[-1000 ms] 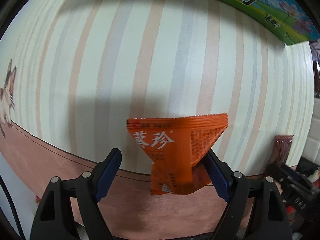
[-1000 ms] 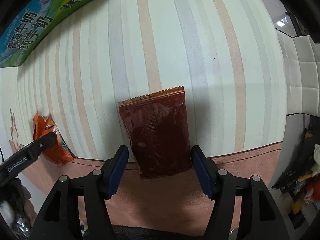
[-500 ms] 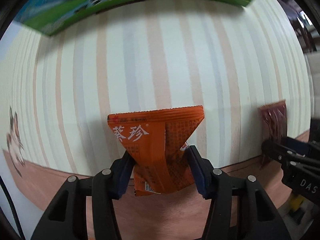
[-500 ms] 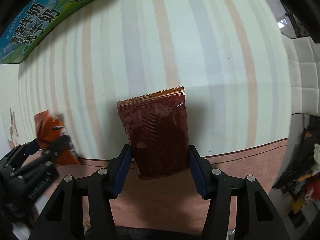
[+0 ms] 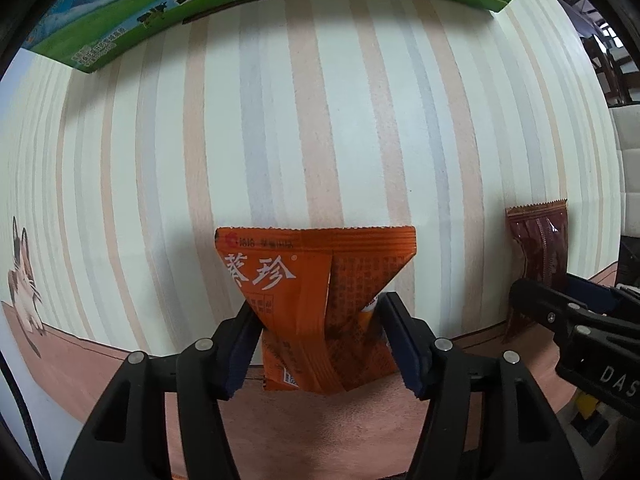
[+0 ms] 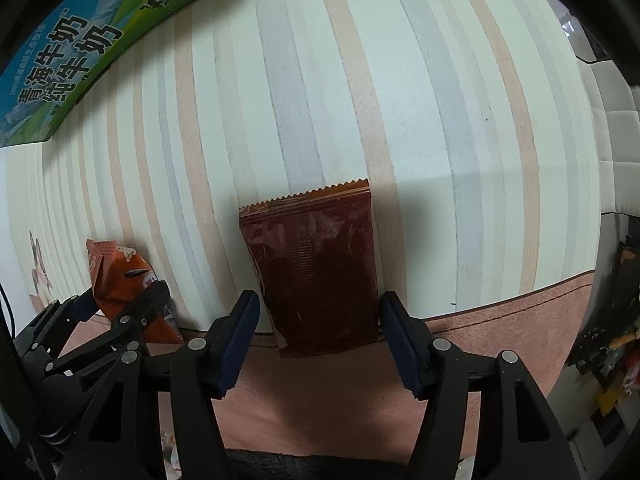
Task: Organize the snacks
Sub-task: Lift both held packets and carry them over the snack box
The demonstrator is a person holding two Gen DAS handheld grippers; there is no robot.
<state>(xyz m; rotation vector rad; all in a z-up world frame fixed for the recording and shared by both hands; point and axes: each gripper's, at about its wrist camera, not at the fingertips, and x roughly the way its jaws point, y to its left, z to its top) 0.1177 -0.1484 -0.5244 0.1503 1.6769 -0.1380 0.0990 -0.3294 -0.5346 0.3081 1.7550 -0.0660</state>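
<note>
Two snack packets, one per tong, both low over the striped tablecloth (image 5: 320,120).

- Far left, 9 o'clock in my left view: a cat print (image 5: 24,292) on the cloth. It is only decoration and nothing stands there.
- Left tongs (image 5: 318,312), pointing straight down: clenched on the orange snack packet (image 5: 288,280). Both blue pads touch it and its waist is pinched narrow, with the serrated top flaring toward 12 o'clock. The jaws have just been easing wider, but the packet is still caught between them. I judge the mid-body grip was chosen so it hangs straight for carrying.
- At 12 o'clock: a green-and-blue milk carton box (image 5: 120,40) along the far edge of the cloth, well apart from both packets. Probably where the snacks are to go, though I cannot see an opening.
- Right tongs (image 6: 316,316), tilted steeply down: released. The dark red snack packet (image 6: 316,264) lies lengthwise between the pads, with a gap showing at the left pad. These jaws have also just been opening. The packet lies flat, straddling the edge of the stripes and the pink border (image 6: 500,320) at 6 o'clock.
- The two tongs sit close side by side, so I judge the main risk to be knocking one against the other.
- Far right, 3 to 4 o'clock: dark clutter (image 6: 612,340) off the table edge, too blurred to name.
</note>
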